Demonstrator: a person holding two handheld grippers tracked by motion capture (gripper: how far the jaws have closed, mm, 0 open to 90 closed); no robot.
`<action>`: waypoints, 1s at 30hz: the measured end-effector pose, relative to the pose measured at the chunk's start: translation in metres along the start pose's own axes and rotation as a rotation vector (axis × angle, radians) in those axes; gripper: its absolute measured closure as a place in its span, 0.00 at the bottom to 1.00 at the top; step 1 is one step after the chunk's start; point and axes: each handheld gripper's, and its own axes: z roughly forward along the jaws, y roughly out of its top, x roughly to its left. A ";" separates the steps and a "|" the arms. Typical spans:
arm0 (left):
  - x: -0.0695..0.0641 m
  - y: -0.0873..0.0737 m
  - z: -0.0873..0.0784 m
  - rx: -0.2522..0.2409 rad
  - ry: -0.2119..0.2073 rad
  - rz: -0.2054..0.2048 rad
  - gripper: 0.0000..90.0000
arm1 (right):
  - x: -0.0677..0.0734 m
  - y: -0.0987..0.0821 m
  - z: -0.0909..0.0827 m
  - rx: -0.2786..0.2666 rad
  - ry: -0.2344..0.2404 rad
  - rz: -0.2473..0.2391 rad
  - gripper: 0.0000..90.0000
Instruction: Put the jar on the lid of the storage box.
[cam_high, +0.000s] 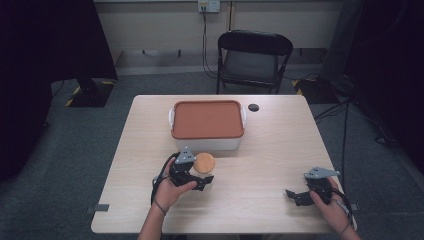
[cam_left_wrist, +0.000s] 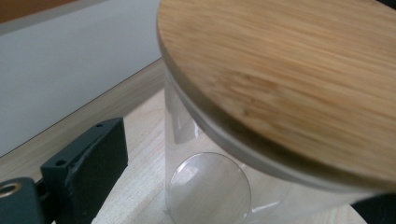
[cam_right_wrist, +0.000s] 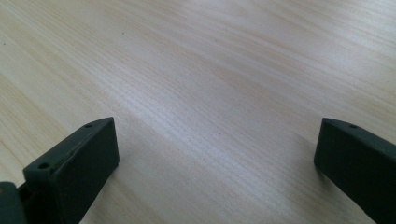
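Clear glass jar (cam_high: 204, 172) w/ round bamboo lid (cam_left_wrist: 289, 74), upright near storage box (cam_high: 207, 142); left gripper (cam_high: 200, 181) jaws wide around it, not pressing; right gripper (cam_high: 295, 196) wide, empty.

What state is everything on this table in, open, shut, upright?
Glass jar: upright, bamboo lid on.
White box: shut under its brown lid.
Left gripper: jaws around the jar; grip unclear.
Right gripper: jaws open, nothing between.
Chair: unfolded, vacant.
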 end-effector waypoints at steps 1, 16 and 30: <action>0.000 0.000 0.000 0.000 -0.001 0.000 0.05 | 0.000 0.000 0.000 0.000 0.000 0.000 0.00; -0.001 0.000 0.003 -0.016 -0.010 0.010 0.10 | 0.000 0.000 0.000 0.000 0.000 0.000 0.00; -0.002 0.001 0.005 -0.051 -0.030 0.011 0.16 | 0.000 0.000 0.000 0.000 0.000 0.000 0.00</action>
